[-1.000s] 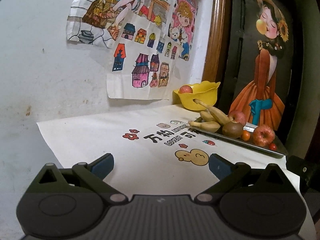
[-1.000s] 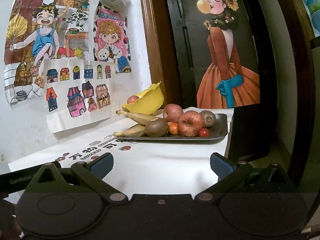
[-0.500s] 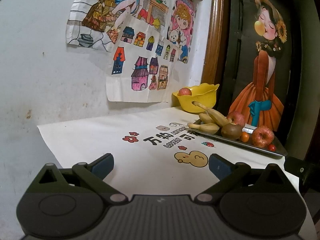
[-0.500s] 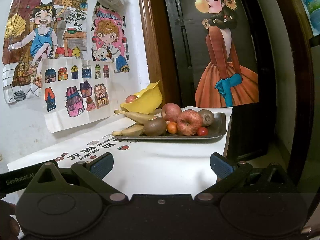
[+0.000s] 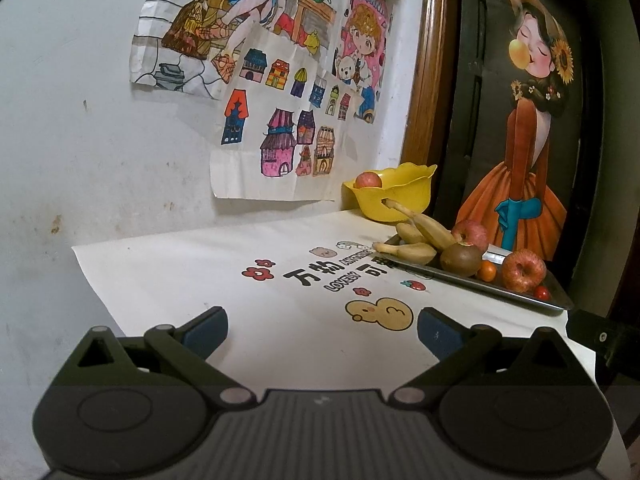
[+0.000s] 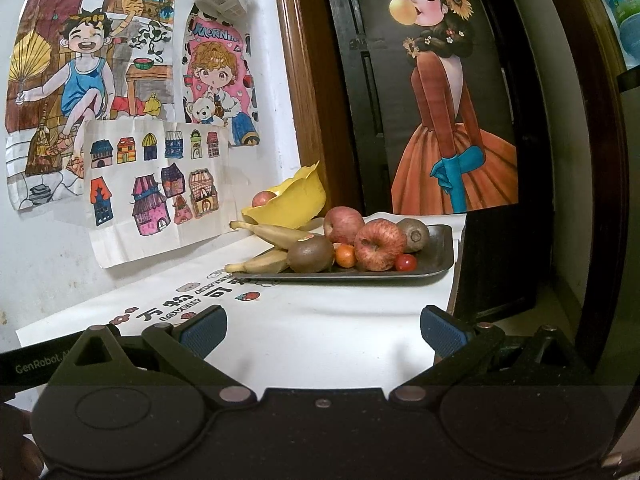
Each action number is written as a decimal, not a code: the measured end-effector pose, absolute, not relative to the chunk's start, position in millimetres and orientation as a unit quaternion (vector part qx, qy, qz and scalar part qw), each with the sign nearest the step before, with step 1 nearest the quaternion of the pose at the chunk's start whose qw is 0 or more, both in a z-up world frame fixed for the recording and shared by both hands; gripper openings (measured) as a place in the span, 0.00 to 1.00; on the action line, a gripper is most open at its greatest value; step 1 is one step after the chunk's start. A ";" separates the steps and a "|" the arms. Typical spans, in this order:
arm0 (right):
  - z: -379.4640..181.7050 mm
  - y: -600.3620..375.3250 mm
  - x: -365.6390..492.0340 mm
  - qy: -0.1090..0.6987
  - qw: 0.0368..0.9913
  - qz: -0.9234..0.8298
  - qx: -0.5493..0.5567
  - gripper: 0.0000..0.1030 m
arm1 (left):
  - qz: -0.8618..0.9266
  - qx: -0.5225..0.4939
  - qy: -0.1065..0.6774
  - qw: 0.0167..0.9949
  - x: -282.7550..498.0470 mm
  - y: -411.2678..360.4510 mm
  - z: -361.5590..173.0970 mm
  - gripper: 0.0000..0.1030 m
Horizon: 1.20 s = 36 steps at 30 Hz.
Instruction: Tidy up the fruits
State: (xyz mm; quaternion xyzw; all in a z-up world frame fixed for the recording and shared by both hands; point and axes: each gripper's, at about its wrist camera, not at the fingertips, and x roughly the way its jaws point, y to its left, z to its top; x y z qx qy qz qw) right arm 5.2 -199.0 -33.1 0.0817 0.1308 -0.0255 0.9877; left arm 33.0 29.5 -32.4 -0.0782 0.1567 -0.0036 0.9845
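Note:
A dark metal tray (image 6: 438, 256) (image 5: 556, 305) at the table's far right holds bananas (image 6: 276, 236) (image 5: 428, 228), two red apples (image 6: 380, 244) (image 5: 524, 270), kiwis (image 6: 310, 254) (image 5: 460, 259), a small orange fruit (image 6: 345, 255) and a cherry tomato (image 6: 406, 262). Behind it a yellow bowl (image 6: 296, 204) (image 5: 400, 196) holds one apple (image 6: 262, 199) (image 5: 367, 180). My left gripper (image 5: 322, 330) and my right gripper (image 6: 322, 330) both hover open and empty over the white printed cloth, well short of the tray.
A white cloth (image 5: 224, 272) with printed characters covers the table. Drawings (image 6: 120, 120) hang on the wall at left. A wooden door frame (image 6: 308, 92) and a dark door with a poster (image 6: 452, 120) stand behind the tray. The table's right edge (image 6: 456, 280) drops off beside the tray.
Both views have crept slightly closer to the tray and bowl. Both grippers have stayed open and nothing on the table has moved.

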 end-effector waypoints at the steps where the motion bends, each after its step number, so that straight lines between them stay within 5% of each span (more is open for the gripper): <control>1: -33.2 -199.1 5.2 0.131 0.988 -0.025 0.082 0.99 | -0.004 -0.078 0.157 0.984 33.0 29.1 -32.7 1.00; 36: -33.2 -196.4 4.0 0.131 0.988 -0.026 0.081 0.99 | -0.010 -0.078 0.159 0.984 29.9 23.5 -31.2 1.00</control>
